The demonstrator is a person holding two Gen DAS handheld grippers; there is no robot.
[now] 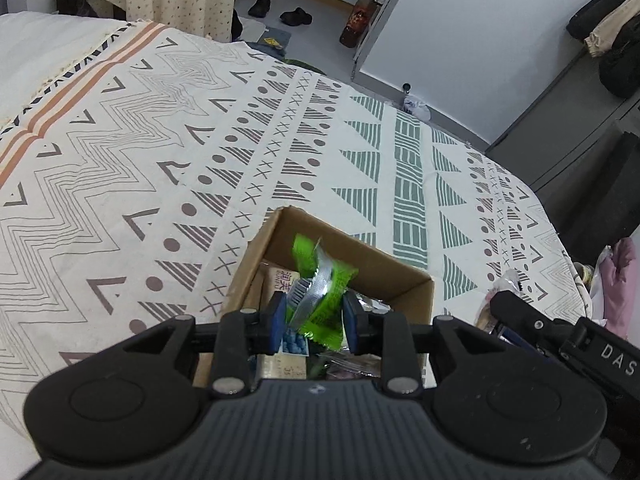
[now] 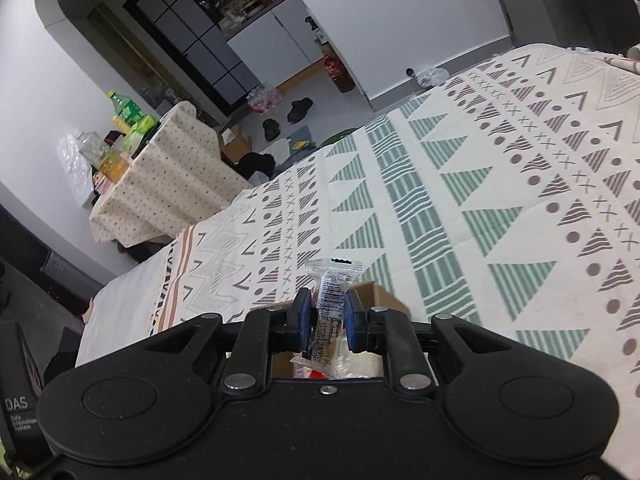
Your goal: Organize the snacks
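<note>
**Inspector:** Since both tools are loaded, report what each one holds and where.

**Operator:** My left gripper (image 1: 314, 316) is clamped on a green packet (image 1: 324, 292), pinched at its middle between the blue pads (image 1: 276, 320). It hangs directly over the cardboard box (image 1: 400, 276), which sits on the patterned bedspread (image 1: 160, 160). I judge the position is chosen so the packet drops inside the walls on release.

**Inspector:** And the right?

**Operator:** My right gripper (image 2: 326, 320) is closed on a clear packet (image 2: 330, 304), held upright with its crimped end above the pads. The box edge (image 2: 380, 294) shows just beyond and below it, so this one also waits over the box.

**Inspector:** Condition of the goods?

**Operator:** The green packet is crumpled and folded, with a shiny silver seam and a barcode facing me. The clear one is see-through with a barcode strip; something pale shows inside, but I cannot tell what. Other snacks (image 1: 288, 280) already lie in the box, mixed and loosely stacked.

**Inspector:** Progress?

**Operator:** In my judgement, well underway; both packets are not yet released.
</note>
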